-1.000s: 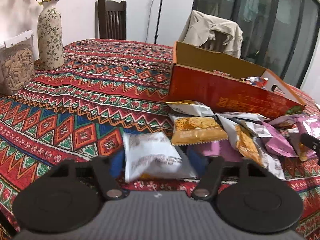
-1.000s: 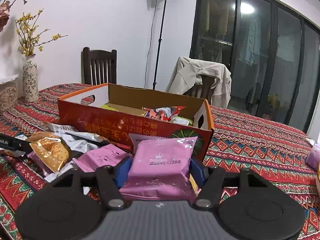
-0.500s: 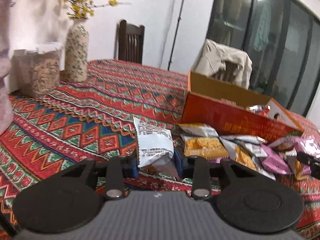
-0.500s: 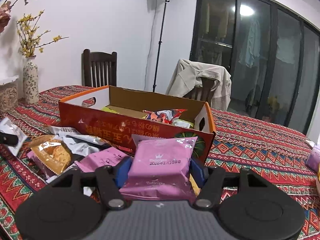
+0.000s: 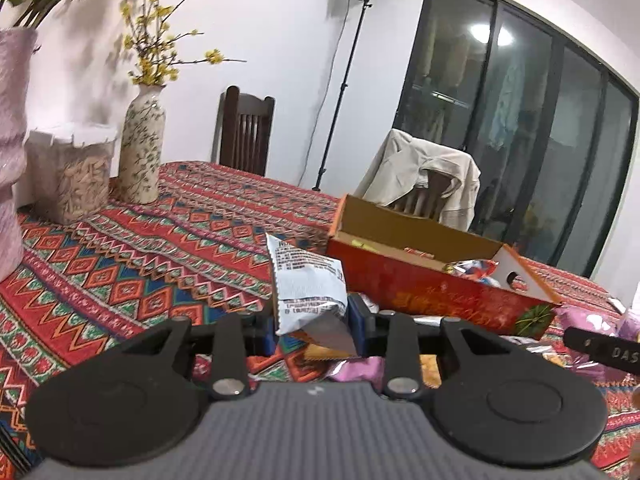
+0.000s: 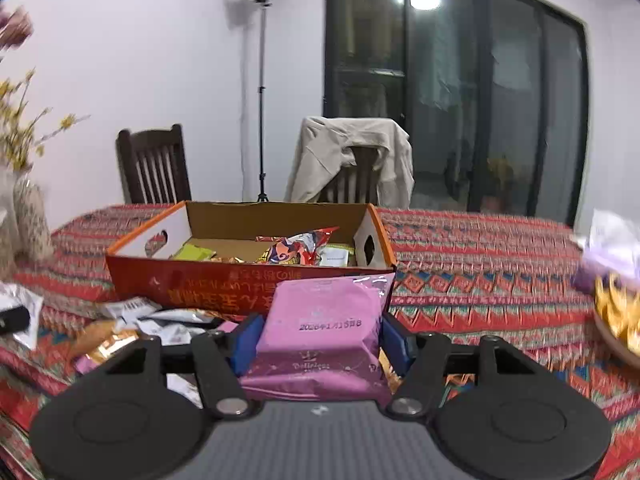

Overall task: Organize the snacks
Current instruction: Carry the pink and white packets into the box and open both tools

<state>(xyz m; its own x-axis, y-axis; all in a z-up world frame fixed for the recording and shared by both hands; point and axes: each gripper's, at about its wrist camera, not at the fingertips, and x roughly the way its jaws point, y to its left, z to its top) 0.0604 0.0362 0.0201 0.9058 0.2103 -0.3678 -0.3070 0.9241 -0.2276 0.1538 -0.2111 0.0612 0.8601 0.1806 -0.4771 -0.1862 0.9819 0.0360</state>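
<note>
My left tool [image 5: 314,330] pinches a crumpled silver packet [image 5: 306,284]; my right tool [image 6: 320,336] clamps the pink packet [image 6: 324,328]. Either slick wrapper may slip short of the box [image 6: 224,284] ahead.

Box print: I can't read the lettering on the red box [image 6: 224,288], it's too blurred.
Right edge: a gold-filled dish [image 6: 618,320] is cut off and smeared.
Loose packets [image 5: 420,364]: mostly hidden behind my left tool [image 5: 316,330].
Far left: a pink fuzzy shape [image 5: 10,152] is cropped; I can't tell what it is.
</note>
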